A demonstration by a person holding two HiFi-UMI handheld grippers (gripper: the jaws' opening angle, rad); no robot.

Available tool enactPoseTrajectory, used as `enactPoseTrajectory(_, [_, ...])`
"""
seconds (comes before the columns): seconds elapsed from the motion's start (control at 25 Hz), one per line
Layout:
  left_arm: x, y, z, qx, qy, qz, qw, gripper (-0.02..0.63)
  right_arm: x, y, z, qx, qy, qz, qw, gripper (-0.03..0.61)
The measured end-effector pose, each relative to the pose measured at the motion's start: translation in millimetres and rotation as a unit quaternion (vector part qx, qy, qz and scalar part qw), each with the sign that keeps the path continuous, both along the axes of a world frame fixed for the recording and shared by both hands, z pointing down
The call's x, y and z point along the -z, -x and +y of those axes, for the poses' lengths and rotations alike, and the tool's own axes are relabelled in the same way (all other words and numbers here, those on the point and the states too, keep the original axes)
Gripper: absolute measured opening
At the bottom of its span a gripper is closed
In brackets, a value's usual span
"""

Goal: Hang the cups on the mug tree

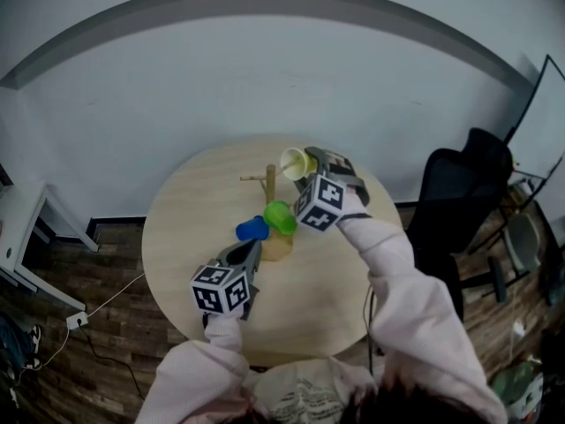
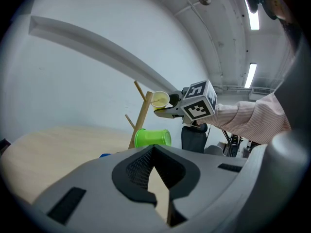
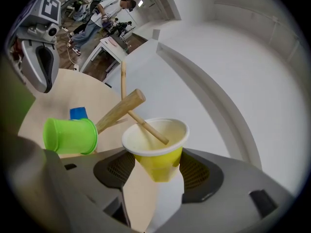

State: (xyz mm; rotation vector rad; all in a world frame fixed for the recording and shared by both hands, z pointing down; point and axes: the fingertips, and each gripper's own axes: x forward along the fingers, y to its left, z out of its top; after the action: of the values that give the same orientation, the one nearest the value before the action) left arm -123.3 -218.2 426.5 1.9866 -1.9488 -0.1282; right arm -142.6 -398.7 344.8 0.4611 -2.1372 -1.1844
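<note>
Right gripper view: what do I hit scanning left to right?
Left claw → green cup → yellow cup. The blue cup and the mug tree are left out because they overlap the green cup's span.

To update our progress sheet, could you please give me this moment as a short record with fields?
Surface: round wooden table
Mug tree: upright near the middle of the surface
Yellow cup: gripped by the right gripper, mouth over a peg tip
Green cup: on its side at the trunk, apparently on a peg
Blue cup: low beside the tree; hung or not, unclear
Left gripper: shut, empty, hovering short of the tree
</note>
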Motion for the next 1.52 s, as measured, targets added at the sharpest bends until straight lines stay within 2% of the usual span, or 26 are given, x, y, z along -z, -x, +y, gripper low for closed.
enactPoseTrajectory(0.48, [-0.2, -3.4, 5.3, -0.002, -0.001, 0.0, 1.0, 0.0, -1.6, 5.0, 13.8, 0.012, -0.056, 0.029, 0.998, 0.275])
enactPoseTrajectory(1.04, [-1.4, -8.5, 8.8, -0.006, -0.001, 0.0, 1.0, 0.0, -5.3, 2.7, 23.7, 0.015, -0.123, 0.066, 0.99, 0.275])
enactPoseTrajectory(1.52, [-3.3, -7.6, 9.6, -0.005, -0.001, 0.004, 1.0, 0.0, -5.5, 5.5, 26.4, 0.017, -0.151, 0.068, 0.986, 0.28])
